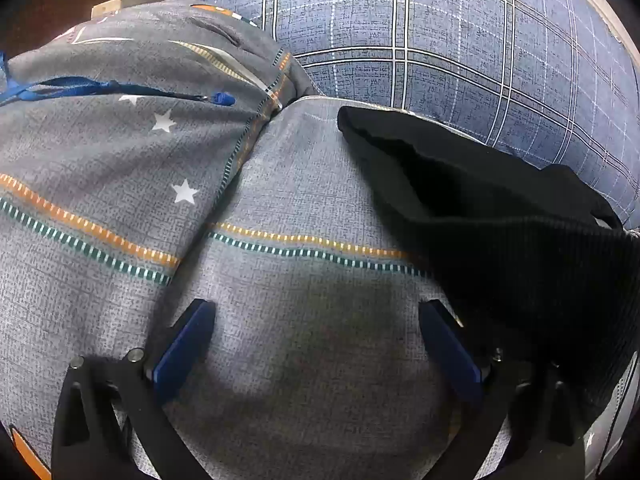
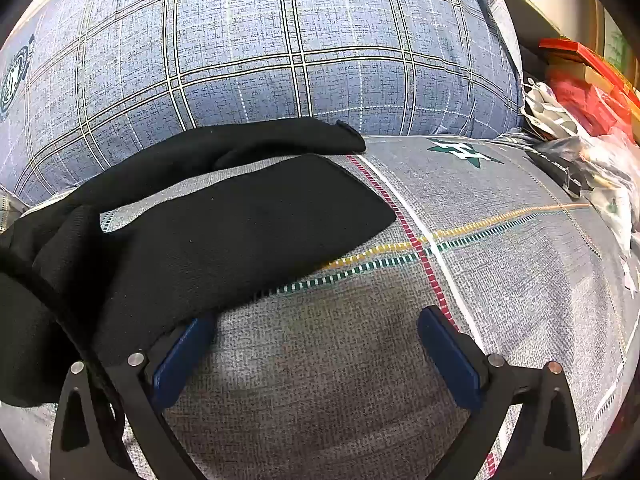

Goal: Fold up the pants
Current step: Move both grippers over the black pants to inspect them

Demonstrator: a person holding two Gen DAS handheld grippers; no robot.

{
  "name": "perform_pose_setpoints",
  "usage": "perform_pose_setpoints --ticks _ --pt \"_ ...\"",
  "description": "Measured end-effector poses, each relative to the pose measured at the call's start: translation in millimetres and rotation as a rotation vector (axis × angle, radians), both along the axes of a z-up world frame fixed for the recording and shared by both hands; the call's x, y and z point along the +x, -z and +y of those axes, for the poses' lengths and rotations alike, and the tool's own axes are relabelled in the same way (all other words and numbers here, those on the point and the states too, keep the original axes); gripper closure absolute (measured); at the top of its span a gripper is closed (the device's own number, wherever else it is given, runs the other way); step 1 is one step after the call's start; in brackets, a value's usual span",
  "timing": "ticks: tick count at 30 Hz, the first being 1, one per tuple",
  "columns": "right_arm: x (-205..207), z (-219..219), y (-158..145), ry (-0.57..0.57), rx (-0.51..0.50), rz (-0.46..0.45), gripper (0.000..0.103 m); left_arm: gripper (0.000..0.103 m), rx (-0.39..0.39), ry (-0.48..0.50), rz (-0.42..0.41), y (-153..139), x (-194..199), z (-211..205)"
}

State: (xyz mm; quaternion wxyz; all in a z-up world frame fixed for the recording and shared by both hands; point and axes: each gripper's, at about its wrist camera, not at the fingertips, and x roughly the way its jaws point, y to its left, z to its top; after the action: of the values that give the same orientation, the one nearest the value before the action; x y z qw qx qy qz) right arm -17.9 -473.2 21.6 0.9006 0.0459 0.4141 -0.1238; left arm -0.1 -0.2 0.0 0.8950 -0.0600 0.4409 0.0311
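Pants [image 2: 224, 220] black, rumpled, on grey bedsheet [image 2: 320, 380] against blue plaid pillow [image 2: 280, 60]. My left tool [image 1: 316, 344] and right tool [image 2: 316, 344] both spread wide, nothing between fingers. Right view shows both legs splayed; left view only one dark heap [image 1: 500, 220], plus blue strap [image 1: 100, 90].

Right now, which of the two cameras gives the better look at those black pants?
The right wrist view. There the black pants show both legs spread across the grey bedspread, one hem against the blue plaid pillow. The left wrist view catches only a dark bunched part at its right edge, its shape hard to read.
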Motion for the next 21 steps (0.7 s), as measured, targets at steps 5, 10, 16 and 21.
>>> perform_pose_setpoints --ticks 5,10,16,21 --pt "0.0 0.1 0.0 0.0 -0.003 0.001 0.0 0.0 -0.003 0.0 0.004 -0.4 0.2 1.2" --pt "1.0 1.6 -0.6 0.001 -0.013 0.009 0.0 0.0 0.004 0.019 0.054 -5.5 -0.5 4.8" --pt "-17.1 -0.6 -20.7 0.005 0.034 0.012 0.0 0.0 0.023 -0.045 -0.013 -36.7 -32.5 5.0" --pt "-44.1 25.7 -51.8 -0.078 0.009 -0.084 0.0 0.0 0.072 -0.023 -0.116 -73.7 -61.1 -10.7"
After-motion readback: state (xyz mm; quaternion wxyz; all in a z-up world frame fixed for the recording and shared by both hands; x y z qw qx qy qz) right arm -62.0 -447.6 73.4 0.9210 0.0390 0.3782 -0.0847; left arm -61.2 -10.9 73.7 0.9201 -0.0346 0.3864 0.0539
